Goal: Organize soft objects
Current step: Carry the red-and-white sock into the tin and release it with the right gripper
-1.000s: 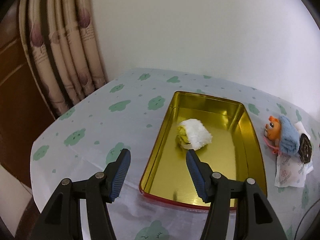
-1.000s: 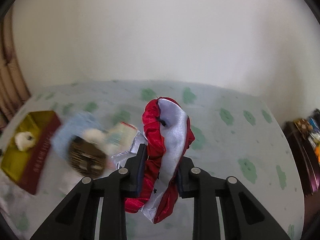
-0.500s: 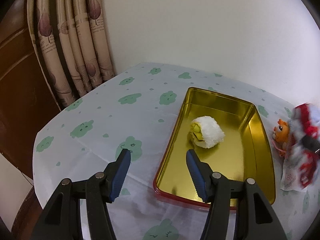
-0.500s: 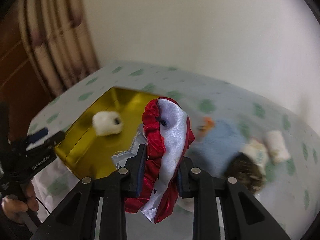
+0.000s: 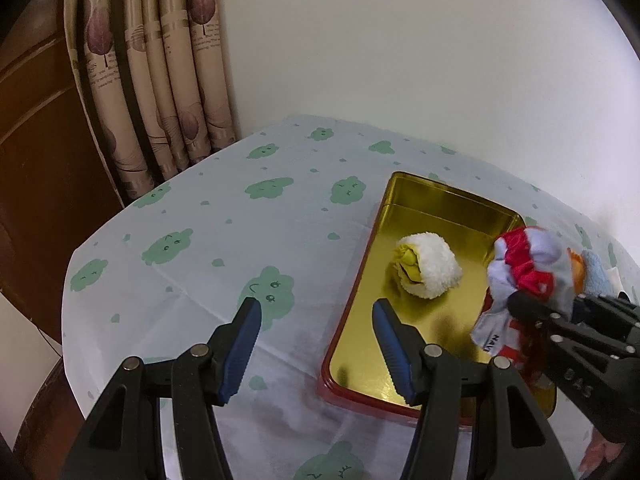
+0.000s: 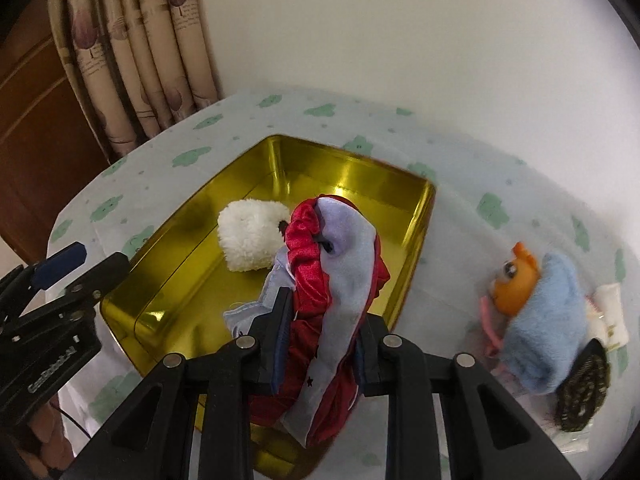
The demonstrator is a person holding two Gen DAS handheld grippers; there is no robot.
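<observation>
Swinging across from the toys, right claw [image 6: 320, 336] now hangs over the gold tin [image 6: 416, 216].
Clamped on the red-and-white satin scrunchie [image 6: 340, 264] for dropping; left claw [image 5: 316, 340] gapes, empty.

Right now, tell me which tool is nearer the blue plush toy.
Right. The right tool, shut on the red-and-white scrunchie, hangs beside the blue plush toy; the left tool hovers across the gold tin.

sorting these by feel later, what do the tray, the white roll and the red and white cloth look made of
Tray: looks like thin metal, glossy gold inside with mirror-like reflections, red outer wall.
White roll: fluffy terry or fleece, matte and nubbly, with a yellow layer at its core.
Red and white cloth: seems satin, smooth with a soft sheen, the red part gathered in ruffles; the right gripper pinches it.
</observation>
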